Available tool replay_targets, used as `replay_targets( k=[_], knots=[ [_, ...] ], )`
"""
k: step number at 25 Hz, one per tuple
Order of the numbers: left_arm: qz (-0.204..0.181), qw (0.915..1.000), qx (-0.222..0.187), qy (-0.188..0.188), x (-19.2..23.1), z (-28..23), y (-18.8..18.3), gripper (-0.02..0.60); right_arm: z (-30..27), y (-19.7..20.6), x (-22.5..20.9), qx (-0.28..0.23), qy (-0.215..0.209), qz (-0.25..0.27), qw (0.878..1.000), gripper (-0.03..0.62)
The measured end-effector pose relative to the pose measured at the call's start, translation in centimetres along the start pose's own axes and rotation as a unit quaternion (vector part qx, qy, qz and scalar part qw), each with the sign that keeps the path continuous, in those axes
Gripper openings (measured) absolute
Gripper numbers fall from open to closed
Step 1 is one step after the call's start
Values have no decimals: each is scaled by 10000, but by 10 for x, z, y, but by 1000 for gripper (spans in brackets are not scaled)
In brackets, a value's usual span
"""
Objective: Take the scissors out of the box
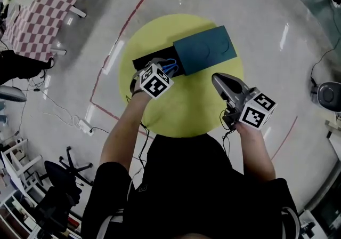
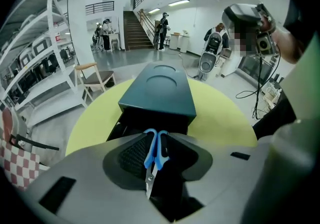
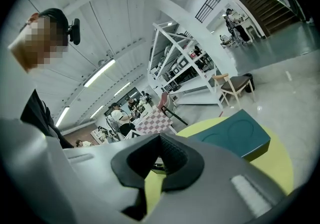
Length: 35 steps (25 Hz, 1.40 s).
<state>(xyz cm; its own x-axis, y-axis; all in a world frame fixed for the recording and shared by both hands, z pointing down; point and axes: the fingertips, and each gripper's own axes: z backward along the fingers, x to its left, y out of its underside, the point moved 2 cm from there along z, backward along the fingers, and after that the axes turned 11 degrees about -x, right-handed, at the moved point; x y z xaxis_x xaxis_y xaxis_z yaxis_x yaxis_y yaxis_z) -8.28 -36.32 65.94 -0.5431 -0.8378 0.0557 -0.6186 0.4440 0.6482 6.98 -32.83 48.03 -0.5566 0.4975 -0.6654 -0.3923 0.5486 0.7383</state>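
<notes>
A teal box sleeve (image 1: 205,49) lies on the round yellow table (image 1: 186,110), its black drawer (image 1: 143,62) pulled out to the left. Blue-handled scissors (image 1: 169,65) lie in that drawer. My left gripper (image 1: 160,70) points steeply down over the drawer, jaws open. In the left gripper view the scissors (image 2: 156,149) sit in the gap between the pads, blades toward the camera, in front of the sleeve (image 2: 160,90). My right gripper (image 1: 216,78) hovers right of the box over the table, jaws shut and empty; its view shows the sleeve (image 3: 235,135) ahead.
A checkered-cloth table (image 1: 34,22) stands far left, and a chair base (image 1: 69,171) sits on the floor at lower left with cables nearby. A grey device (image 1: 327,95) rests on the floor at the right edge. People stand in the distant hall.
</notes>
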Motion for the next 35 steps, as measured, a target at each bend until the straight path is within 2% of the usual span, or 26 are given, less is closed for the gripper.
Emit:
replay_targets(
  k=[7,13,17,27,31,35],
  knots=[
    [-191,9985,468,213,3,-26,14,124,5,1,-14,-52,178,-131,9997,11],
    [-577,9945,832,257,1,-40,23,124,17,3,-27,-150,359,-231,9990,11],
    [-562,9934,941,345,3,-44,26,123,24,5,-33,-200,438,-281,9984,11],
    [-265,9918,1061,657,0,-45,22,86,34,8,-34,-234,432,-294,9984,11],
    [-327,9935,975,480,0,-38,16,84,40,4,-27,-220,386,-241,9987,11],
    [-199,9977,623,195,7,-26,1,84,47,2,-25,-207,352,-179,9990,11]
  ],
)
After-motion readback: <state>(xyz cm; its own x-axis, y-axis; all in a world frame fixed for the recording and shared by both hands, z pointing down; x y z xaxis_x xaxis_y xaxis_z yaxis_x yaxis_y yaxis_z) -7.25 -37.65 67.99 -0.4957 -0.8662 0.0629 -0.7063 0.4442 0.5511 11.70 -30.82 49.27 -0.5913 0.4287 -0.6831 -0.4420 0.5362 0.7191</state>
